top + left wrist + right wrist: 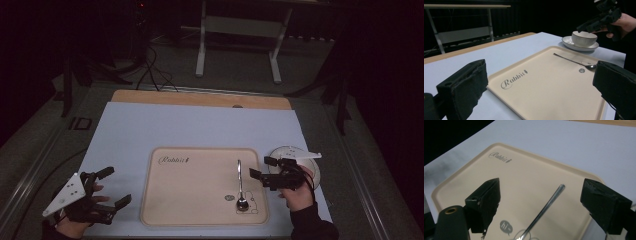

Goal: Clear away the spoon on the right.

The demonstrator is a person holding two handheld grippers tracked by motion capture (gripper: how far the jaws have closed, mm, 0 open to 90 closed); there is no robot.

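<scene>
A: Two grippers from the high view. What's between them?

B: A beige tray (200, 187) on a pale mat. A spoon (240, 184) lies on the tray's right side, bowl toward the person. The right gripper (261, 167) hangs just right of it, jaws wide and empty, above a cup on a saucer (315, 162). The left gripper (116, 186) rests wide and empty, off the tray's left edge.

A: And the left gripper view?

B: Spoon flat on the tray (544, 85); behind it the cup (584, 38) sits on its saucer, off the tray.

A: The right gripper view?

B: Black jaws stand apart, spoon (544, 211) lying free between them (nothing gripped).

A: Progress?

B: Spoon looks placed; I'd judge the cup comes next.
</scene>
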